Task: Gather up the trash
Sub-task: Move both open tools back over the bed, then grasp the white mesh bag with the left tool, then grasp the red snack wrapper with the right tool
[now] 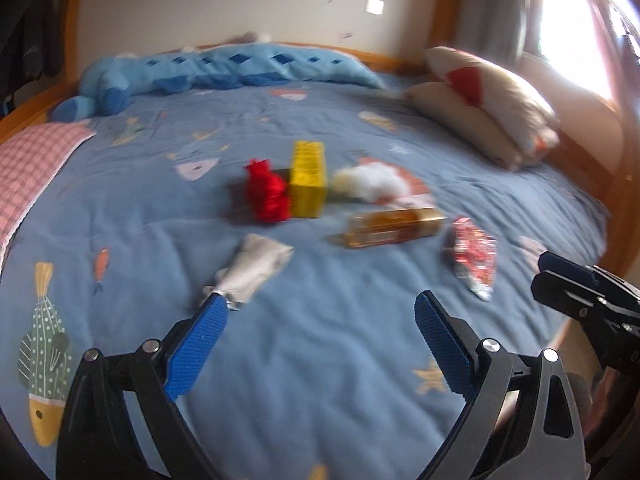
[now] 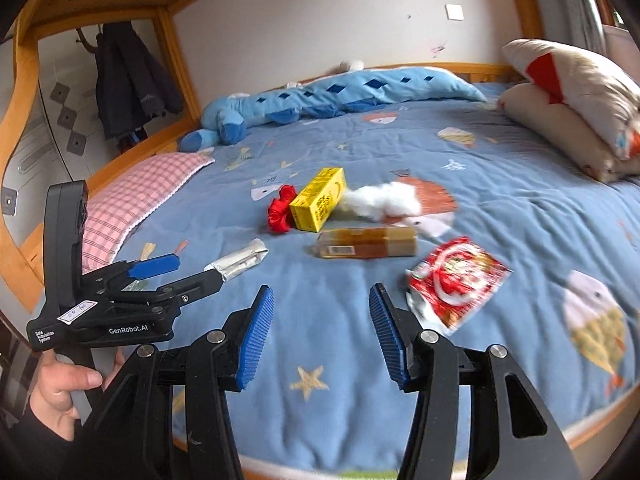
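Trash lies scattered in the middle of a blue bedspread (image 2: 360, 360): a crumpled red scrap (image 2: 280, 212), a yellow carton (image 2: 320, 204), a white fluffy wad (image 2: 382, 200), an amber clear packet (image 2: 368, 243), a red-and-white snack wrapper (image 2: 456, 280) and a silver wrapper (image 2: 238, 262). My right gripper (image 2: 320, 292) hovers open and empty over the bed's near part, with the snack wrapper just off its right finger. My left gripper (image 1: 322, 300) is open wide and empty; its left fingertip overlaps the silver wrapper (image 1: 254, 272) in its own view. The same gripper (image 2: 192, 270) appears in the right wrist view, in a person's hand.
A long blue plush toy (image 2: 320, 96) lies along the far wall. A pink checked pillow (image 2: 136, 204) sits at the left and beige pillows (image 2: 576, 96) at the right. A wooden bed frame (image 2: 176, 52) surrounds the mattress. Dark coats (image 2: 128, 76) hang beyond the frame.
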Available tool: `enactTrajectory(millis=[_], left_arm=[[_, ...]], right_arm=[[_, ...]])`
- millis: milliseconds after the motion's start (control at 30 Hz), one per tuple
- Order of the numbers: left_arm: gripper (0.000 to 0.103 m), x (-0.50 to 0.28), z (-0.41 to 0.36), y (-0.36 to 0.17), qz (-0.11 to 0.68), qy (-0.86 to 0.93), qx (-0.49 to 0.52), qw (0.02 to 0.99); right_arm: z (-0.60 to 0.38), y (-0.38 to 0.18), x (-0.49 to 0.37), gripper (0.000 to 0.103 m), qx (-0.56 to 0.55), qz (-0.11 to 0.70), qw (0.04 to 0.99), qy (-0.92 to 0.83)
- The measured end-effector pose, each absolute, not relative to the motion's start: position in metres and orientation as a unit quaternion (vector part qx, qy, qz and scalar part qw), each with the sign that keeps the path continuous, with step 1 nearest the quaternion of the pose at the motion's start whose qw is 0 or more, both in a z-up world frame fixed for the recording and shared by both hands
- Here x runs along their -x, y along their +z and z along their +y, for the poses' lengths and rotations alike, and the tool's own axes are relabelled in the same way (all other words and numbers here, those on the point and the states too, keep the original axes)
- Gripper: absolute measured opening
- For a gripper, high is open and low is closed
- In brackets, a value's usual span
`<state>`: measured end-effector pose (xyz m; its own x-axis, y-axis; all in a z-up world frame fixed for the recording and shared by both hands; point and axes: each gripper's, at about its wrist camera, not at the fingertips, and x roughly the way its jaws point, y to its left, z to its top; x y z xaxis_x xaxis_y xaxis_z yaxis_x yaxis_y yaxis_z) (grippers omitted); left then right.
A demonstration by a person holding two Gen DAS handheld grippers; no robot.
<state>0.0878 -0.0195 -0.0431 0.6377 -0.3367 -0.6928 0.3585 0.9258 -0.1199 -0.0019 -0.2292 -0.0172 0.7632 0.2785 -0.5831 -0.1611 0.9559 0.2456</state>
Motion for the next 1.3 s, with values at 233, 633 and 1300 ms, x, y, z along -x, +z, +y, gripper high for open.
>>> enactTrajectory(millis=[233, 633, 1300], left_arm=[[0.094, -0.138, -0.007, -0.074, 0.413, -0.178, -0.001, 0.893], [0.08, -0.196, -0.005, -0.11, 0.457, -0.167, -0.001, 0.874], [0.029, -0.16, -0.089, -0.068, 0.422, -0.26, -0.008, 0.869]], right_arm=[[-0.218, -0.036, -0.046, 0.05, -0.092, 0.352, 0.924, 0.122], [-0.218, -0.057, -0.092, 0.05, -0.095, 0.379, 0.913, 0.12], [-0.3, -0.064, -0.062, 0.05, -0.124, 0.391, 0.912, 0.013]])
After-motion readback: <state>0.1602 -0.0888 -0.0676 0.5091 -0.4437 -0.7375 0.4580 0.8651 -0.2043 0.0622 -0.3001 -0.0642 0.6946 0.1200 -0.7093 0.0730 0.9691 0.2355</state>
